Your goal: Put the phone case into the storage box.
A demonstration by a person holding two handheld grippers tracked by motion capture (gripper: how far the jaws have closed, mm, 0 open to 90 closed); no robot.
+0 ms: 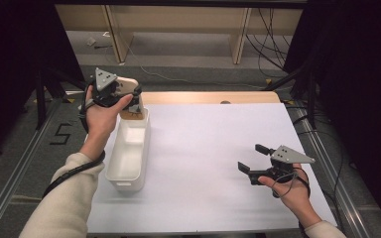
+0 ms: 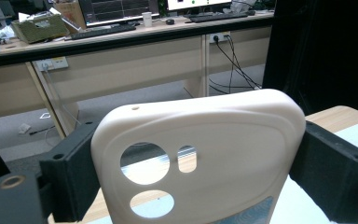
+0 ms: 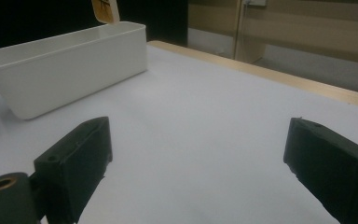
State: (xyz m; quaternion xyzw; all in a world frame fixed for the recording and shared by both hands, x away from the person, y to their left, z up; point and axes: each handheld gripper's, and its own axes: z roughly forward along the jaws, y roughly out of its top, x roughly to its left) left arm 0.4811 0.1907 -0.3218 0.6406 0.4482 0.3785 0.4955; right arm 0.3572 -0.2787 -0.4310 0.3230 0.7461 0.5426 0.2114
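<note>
— What does the left gripper hold?

— It holds a cream-coloured phone case of soft plastic, with rounded corners. In the left gripper view the case stands upright between the two black jaws, and each jaw presses on one long edge of it. The case has a large round hole, a small oval hole beside it and a second round hole under them.

— Where is the case over the table?

— In the high view the case is above the far end of a long white plastic bin with a rectangular shape. The bin lies near the left edge of the white sheet that covers the wooden table. I cannot tell if the lower end of the case touches the bin or hangs just above it.

— And the right gripper?

— The right hand keeps it low over the right part of the white sheet, well apart from the bin. Its jaws are spread wide and there is nothing between them. In the right gripper view I see the bare sheet between the two jaws, and farther off the white bin with a yellowish corner of the case above its rim.

— What is behind the table?

— In the left gripper view, a long wooden desk with keyboards and monitors on it.
</note>
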